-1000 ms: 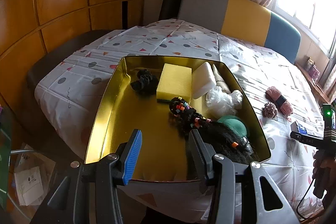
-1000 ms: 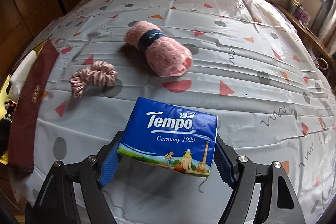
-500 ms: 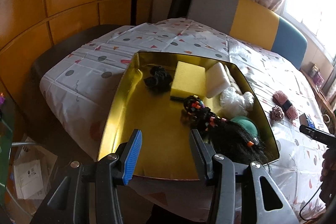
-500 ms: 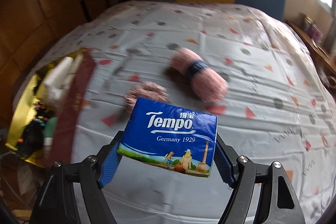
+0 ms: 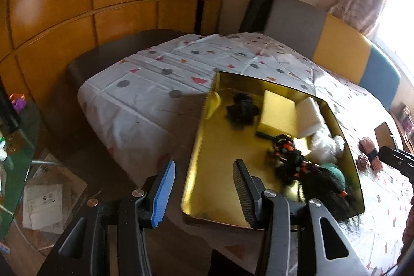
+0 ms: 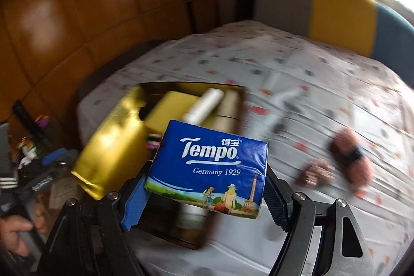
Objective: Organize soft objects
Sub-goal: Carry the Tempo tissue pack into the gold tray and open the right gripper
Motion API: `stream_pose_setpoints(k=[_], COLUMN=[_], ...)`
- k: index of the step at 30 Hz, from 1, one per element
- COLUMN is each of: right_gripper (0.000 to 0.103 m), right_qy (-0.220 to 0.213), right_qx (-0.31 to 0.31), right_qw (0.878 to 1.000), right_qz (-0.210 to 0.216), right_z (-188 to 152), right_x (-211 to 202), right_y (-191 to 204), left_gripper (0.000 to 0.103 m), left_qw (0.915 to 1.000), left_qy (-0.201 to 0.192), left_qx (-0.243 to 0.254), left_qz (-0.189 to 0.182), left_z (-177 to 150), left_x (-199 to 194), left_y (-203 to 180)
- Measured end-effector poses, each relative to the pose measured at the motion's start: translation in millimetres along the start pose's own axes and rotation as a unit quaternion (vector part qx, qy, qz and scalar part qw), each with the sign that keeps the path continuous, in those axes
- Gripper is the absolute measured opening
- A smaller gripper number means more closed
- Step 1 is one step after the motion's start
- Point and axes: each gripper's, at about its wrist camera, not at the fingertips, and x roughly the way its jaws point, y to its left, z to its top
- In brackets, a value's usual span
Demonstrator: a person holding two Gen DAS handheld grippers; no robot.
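Blue tissue pack point(image 6: 211, 168) sits pinched between the pads of our right gripper point(image 6: 204, 194), with the gold tin point(image 6: 113, 144) ahead and to its left. Our left gripper point(image 5: 204, 188) hangs spread and empty, the tin's near left corner between its fingers. We see a pink towel roll point(image 6: 352, 155) right of the pack.

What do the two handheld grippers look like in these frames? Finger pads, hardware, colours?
Left gripper and right gripper look alike: black angular frames with cut-out windows and round silver screws. On each, one ribbed finger pad is bright blue, and the other is dark. No cable or sleeve is clearly visible.
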Motion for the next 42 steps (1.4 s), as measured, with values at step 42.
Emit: stream_pose_setpoints(k=[42], right_gripper=[0.100], right_qy=[0.014], right_qx=[0.037], right_qw=[0.999], right_qz=[0.035], right_z=[28], right_x=[73], right_y=[71], left_gripper=[0.047], left_qw=[0.9997], left_qy=[-0.011], left_qx=[-0.008], left_qz=[0.020], left_z=[0], left_x=[-6], left_y=[22])
